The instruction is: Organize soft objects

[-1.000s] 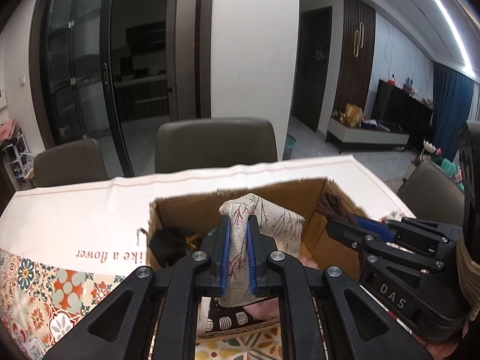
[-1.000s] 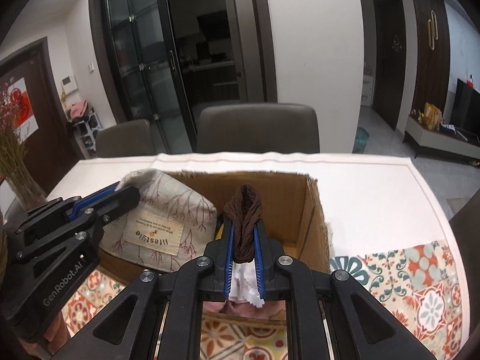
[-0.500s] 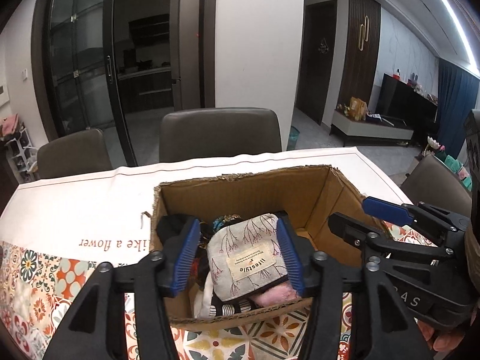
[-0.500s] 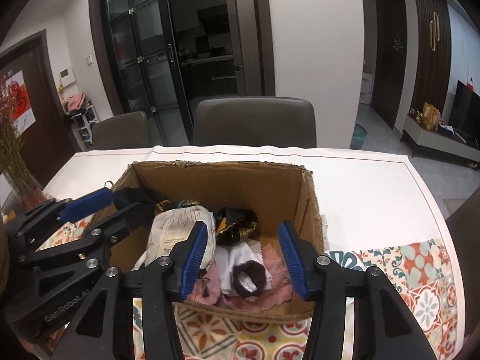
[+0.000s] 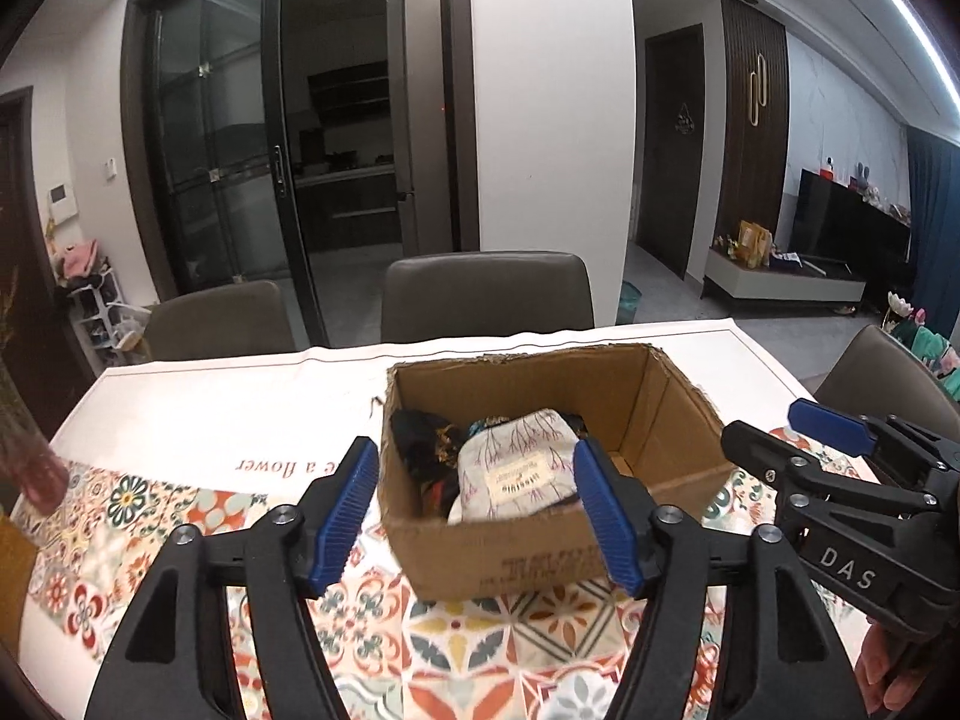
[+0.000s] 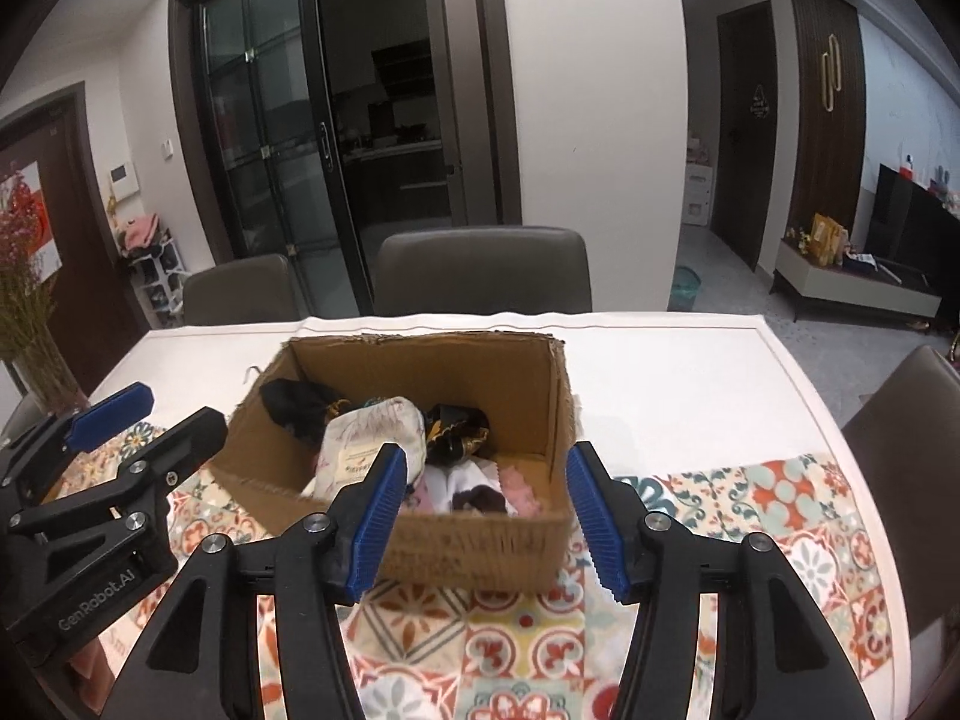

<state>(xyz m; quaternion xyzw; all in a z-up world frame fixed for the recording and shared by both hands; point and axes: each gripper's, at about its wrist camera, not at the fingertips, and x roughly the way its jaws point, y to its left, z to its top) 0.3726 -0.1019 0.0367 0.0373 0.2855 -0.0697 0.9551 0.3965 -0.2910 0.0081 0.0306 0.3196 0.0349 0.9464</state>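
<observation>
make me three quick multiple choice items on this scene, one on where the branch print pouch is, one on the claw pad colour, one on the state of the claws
1. Where is the branch-print pouch?
A. in the cardboard box
B. on the tablecloth
C. on a chair

2. What colour are the claw pads?
A. red
B. blue
C. green

3. What state are the left claw and right claw in?
A. both clamp cloth
B. one holds the pouch
C. both open, empty

Answers: 1 A, it lies among the clothes in the box; 2 B, ribbed blue pads show; 3 C, nothing is between the spread jaws.
</observation>
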